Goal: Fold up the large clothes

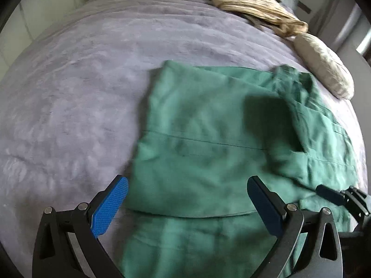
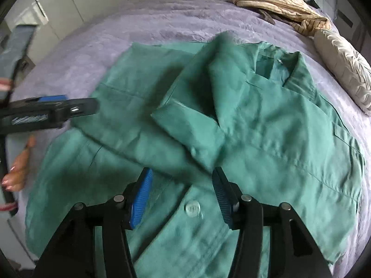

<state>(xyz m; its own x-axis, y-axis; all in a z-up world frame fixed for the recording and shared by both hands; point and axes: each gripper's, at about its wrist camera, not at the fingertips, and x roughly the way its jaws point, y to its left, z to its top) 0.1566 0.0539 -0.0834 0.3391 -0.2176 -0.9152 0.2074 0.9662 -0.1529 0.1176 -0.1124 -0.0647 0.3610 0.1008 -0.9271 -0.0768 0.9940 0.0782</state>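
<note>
A green shirt (image 2: 243,125) lies spread on a lilac bedspread (image 1: 76,88), partly folded: one sleeve is laid across the chest, its cuff ending just ahead of the right gripper's (image 2: 183,194) fingertips. That gripper hangs over the shirt's lower front with its blue-padded fingers (image 2: 141,197) set wide apart and nothing between them. A pale button (image 2: 192,208) on the placket sits in the gap between the two fingers, nearer their base. The collar (image 2: 287,69) lies open far beyond the right-hand finger. Inside it a small pale spot may be a label — no writing can be read there, nor anywhere else on the cloth.

The left gripper (image 1: 187,199) is also spread wide and holds nothing. Its left finger (image 1: 109,208) is over bare bedspread, its right finger over green fabric, so the shirt's folded side edge runs forward between the two. In the right wrist view, part of the person's hand (image 2: 16,173) shows low at the left edge.

Far beyond both sets of fingers, toward the right, a crumpled beige garment (image 2: 276,4) rests near the head of the bed, and a pale textured cushion (image 1: 324,67) lies just beside it, well apart from the shirt.
</note>
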